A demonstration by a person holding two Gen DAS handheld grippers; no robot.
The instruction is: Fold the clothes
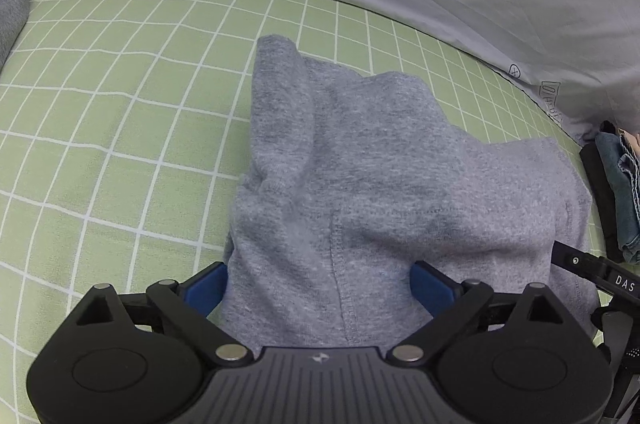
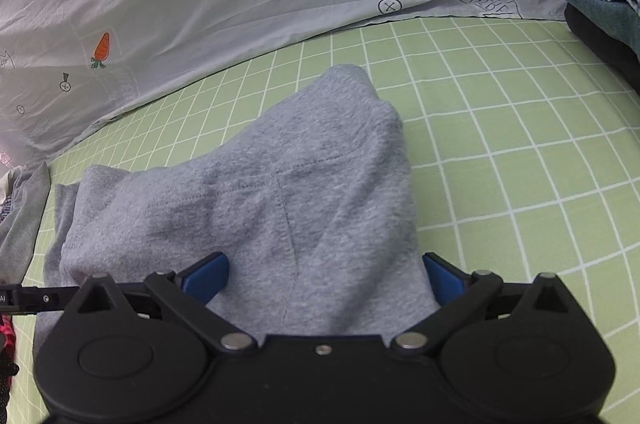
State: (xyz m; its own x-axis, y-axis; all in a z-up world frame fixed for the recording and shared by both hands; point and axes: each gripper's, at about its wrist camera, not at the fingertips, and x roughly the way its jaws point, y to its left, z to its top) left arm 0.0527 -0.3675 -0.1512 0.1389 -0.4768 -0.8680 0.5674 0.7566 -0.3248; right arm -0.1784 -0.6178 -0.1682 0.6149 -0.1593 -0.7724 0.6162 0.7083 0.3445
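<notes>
The folded grey garment (image 1: pixel 360 183) lies mid-sheet on the green checked bed sheet (image 1: pixel 100 103), its near edge between the wide-spread blue pads of both the left gripper (image 1: pixel 320 288) and right gripper (image 2: pixel 326 278), neither pinching it.

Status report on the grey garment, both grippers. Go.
Left hand-held gripper open, right hand-held gripper open. Grey sweatshirt-knit garment bunched between both sets of jaws on green checked sheet. Nothing in the way.

Soft even light, faint shadows, fisheye-warped dark corners.
</notes>
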